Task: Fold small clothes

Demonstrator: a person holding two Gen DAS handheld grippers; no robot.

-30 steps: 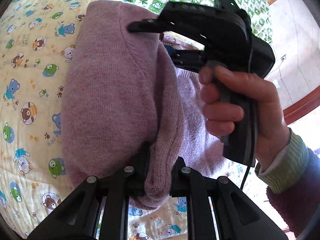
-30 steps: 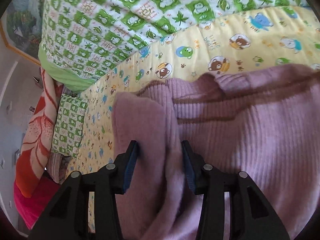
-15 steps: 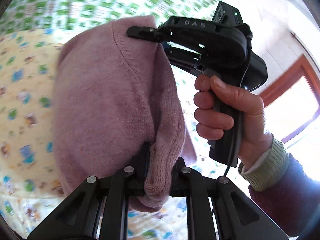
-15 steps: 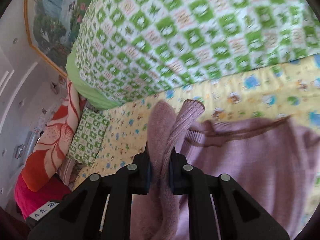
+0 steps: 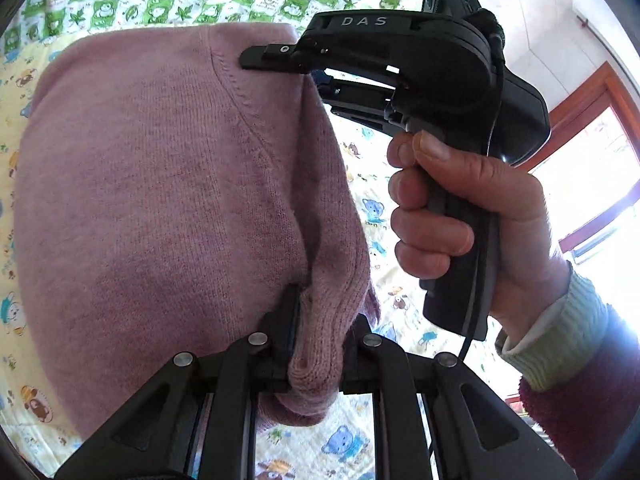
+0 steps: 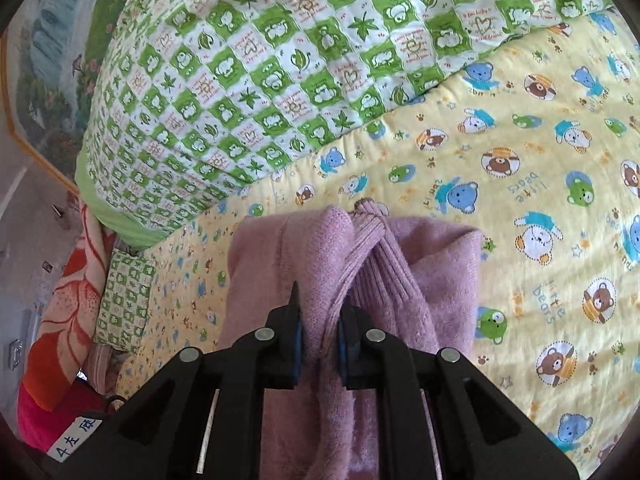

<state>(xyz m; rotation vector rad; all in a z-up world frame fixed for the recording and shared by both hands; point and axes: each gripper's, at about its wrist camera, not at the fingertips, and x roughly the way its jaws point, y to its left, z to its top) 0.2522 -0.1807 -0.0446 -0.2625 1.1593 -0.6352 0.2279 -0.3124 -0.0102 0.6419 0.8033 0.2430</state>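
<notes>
pink sweater (image 5: 160,184) between both tools

A home bedroom: bear-print bedsheet (image 6: 520,152), green checked quilt (image 6: 280,60), framed wall picture (image 6: 44,60).

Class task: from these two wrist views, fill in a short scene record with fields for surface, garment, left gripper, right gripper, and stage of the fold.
surface: yellow bear-print sheet, with a green quilt behind it
garment: pink sweater, lifted and bunched
left gripper: left gripper shut on a thick knit edge of the sweater
right gripper: right gripper, held by a hand, jaws just closed on gathered sweater fabric
stage: both grippers hold the sweater up; not yet laid folded
</notes>
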